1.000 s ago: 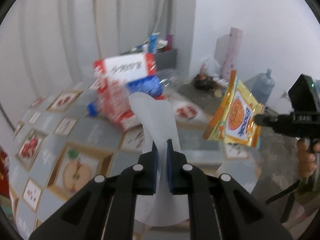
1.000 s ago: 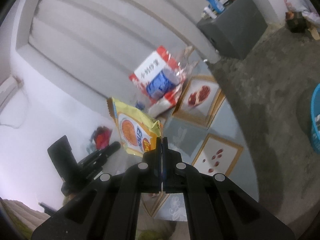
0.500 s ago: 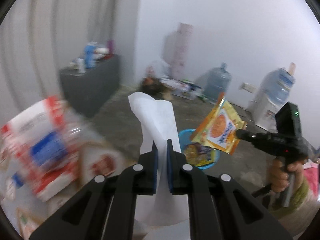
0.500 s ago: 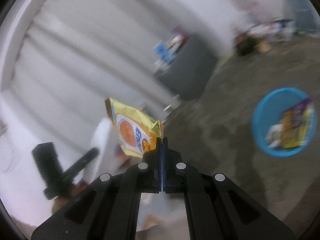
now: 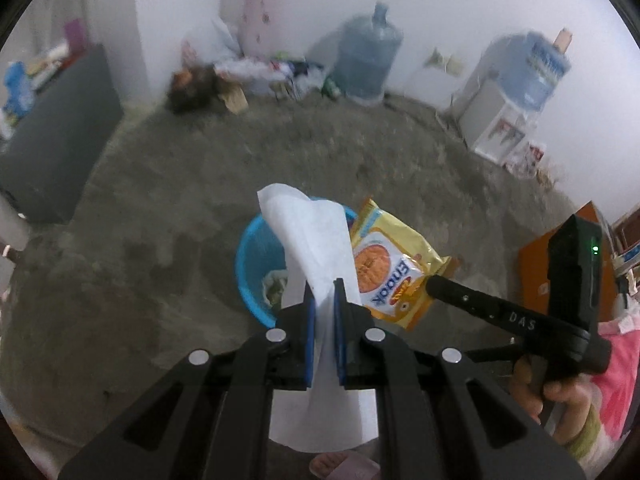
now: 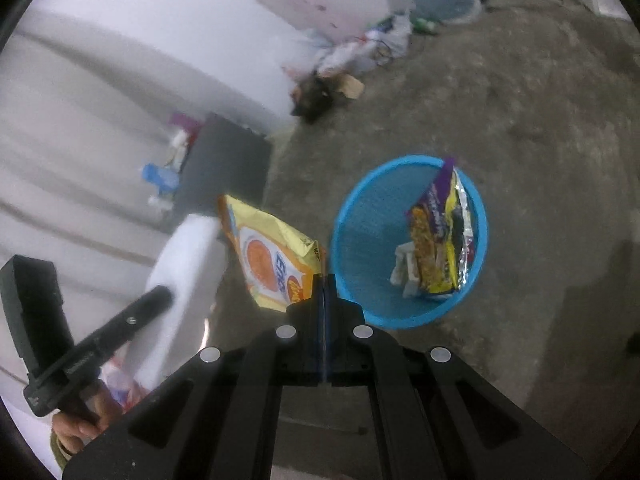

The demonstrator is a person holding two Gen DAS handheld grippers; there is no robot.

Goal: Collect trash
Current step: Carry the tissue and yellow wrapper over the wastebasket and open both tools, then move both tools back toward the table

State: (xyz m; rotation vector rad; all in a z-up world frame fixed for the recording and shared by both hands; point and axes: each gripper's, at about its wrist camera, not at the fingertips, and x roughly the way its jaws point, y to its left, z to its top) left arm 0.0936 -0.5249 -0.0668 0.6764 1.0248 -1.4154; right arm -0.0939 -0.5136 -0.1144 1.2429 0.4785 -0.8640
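The step in hand is judged to be the carry to the bin: two pieces of trash are held above the floor, close to the blue basket (image 6: 412,240). A sheet of white paper (image 5: 316,248) is pinched between the nearly closed pads of the left claw (image 5: 322,312), its free end standing up in front of the basket's rim. A yellow snack wrapper (image 6: 272,256) is clamped by one corner in the fully closed right claw (image 6: 325,294) — it hangs just left of the basket, not yet over its mouth. Other wrappers are seen lying inside the basket. Both claws are pitched steeply downward toward the floor, and a hand (image 5: 548,392) is seen gripping the right handle. For the next move, each claw would need to be brought over the opening before release — the paper, being light, may drift.
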